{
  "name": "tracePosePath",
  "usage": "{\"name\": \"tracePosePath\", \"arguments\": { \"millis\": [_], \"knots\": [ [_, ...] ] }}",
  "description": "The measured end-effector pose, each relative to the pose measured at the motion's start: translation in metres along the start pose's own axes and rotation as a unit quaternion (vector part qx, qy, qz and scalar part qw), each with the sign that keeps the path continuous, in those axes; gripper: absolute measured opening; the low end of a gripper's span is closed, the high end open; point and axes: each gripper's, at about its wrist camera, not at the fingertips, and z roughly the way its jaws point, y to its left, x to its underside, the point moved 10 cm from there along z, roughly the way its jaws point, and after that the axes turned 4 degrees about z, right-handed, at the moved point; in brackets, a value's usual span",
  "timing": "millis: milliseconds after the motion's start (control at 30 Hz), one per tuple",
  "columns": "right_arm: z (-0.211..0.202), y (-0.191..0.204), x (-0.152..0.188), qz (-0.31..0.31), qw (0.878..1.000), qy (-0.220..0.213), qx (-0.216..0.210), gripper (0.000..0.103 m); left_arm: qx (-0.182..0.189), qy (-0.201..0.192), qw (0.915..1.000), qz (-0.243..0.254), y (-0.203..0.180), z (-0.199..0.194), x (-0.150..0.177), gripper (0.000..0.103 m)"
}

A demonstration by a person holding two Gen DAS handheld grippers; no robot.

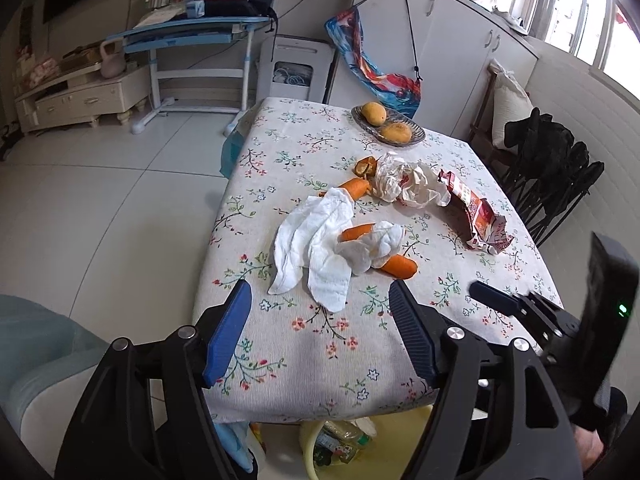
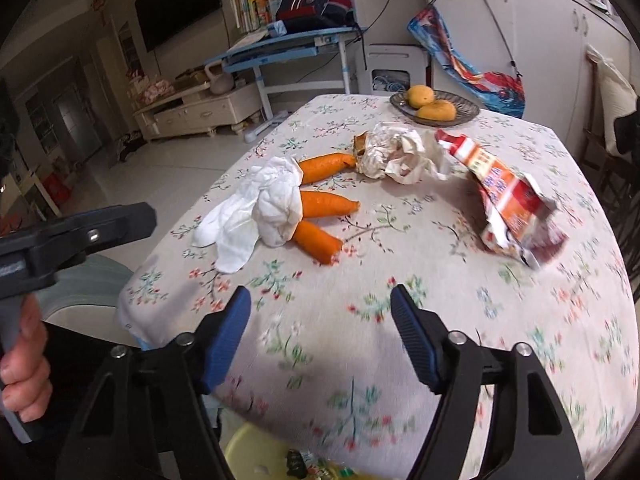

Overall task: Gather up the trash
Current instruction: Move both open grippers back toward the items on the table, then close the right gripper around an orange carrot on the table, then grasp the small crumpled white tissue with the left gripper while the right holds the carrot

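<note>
You get daylight from windows (image 1: 580, 12) beyond fingers, right; tablecloth (image 2: 560, 340) motion-blurred right of your right fingers; fisheye bends edges, corners dark.

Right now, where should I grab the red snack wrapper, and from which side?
Take the red snack wrapper by its crumpled near end, coming from above with the open right gripper. That end bunches up off the tablecloth, giving the fingers something to pinch.
</note>
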Motion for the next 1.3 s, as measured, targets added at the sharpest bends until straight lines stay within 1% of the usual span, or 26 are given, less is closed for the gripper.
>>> {"name": "tracePosePath", "arguments": {
  "millis": [133, 333, 433, 467, 533, 567, 600, 700, 867, 1000, 1167, 1300],
  "knots": [
    [0.018, 0.002, -0.009, -0.022, 1.000, 0.010, -0.002, 0.064, 0.005, 0.012, 0.9999, -0.003, -0.001, 0.007, 0.001, 0.068],
    [0.042, 0.005, -0.017, -0.043, 0.999, 0.025, -0.009, 0.061, 0.008, 0.018, 0.9998, -0.008, 0.000, 0.011, 0.002, 0.068],
    [0.050, 0.008, -0.017, -0.054, 0.998, 0.033, -0.021, 0.055, 0.008, 0.020, 0.9997, -0.008, -0.001, 0.013, 0.001, 0.069],
    [0.052, 0.009, -0.016, -0.059, 0.997, 0.037, -0.024, 0.051, 0.008, 0.021, 0.9997, -0.007, -0.002, 0.015, 0.001, 0.069],
    [0.050, 0.012, -0.015, -0.064, 0.997, 0.037, -0.033, 0.038, 0.006, 0.023, 0.9997, -0.004, -0.003, 0.017, 0.000, 0.069],
    [0.049, 0.012, -0.014, -0.069, 0.996, 0.040, -0.031, 0.030, 0.005, 0.025, 0.9997, -0.003, -0.004, 0.019, 0.000, 0.069],
    [0.048, 0.011, -0.012, -0.071, 0.996, 0.042, -0.030, 0.026, 0.005, 0.026, 0.9997, -0.001, -0.005, 0.020, -0.001, 0.069],
    [0.039, 0.007, -0.006, -0.069, 0.996, 0.051, -0.033, 0.020, 0.002, 0.028, 0.9996, 0.006, -0.008, 0.023, -0.001, 0.069],
    [0.025, -0.005, 0.007, -0.063, 0.995, 0.069, -0.025, 0.018, 0.002, 0.034, 0.9992, 0.018, -0.016, 0.027, 0.001, 0.069],
    [0.012, -0.019, 0.016, -0.050, 0.995, 0.085, -0.014, 0.018, 0.018, 0.042, 0.9983, 0.036, -0.030, 0.030, 0.005, 0.069],
    [-0.001, -0.035, 0.029, -0.046, 0.993, 0.107, 0.020, 0.018, 0.039, 0.056, 0.9960, 0.058, -0.055, 0.039, 0.011, 0.069],
    [-0.013, -0.049, 0.036, -0.036, 0.992, 0.113, 0.048, 0.018, 0.046, 0.058, 0.9953, 0.063, -0.069, 0.049, 0.010, 0.069]
  ]
}}
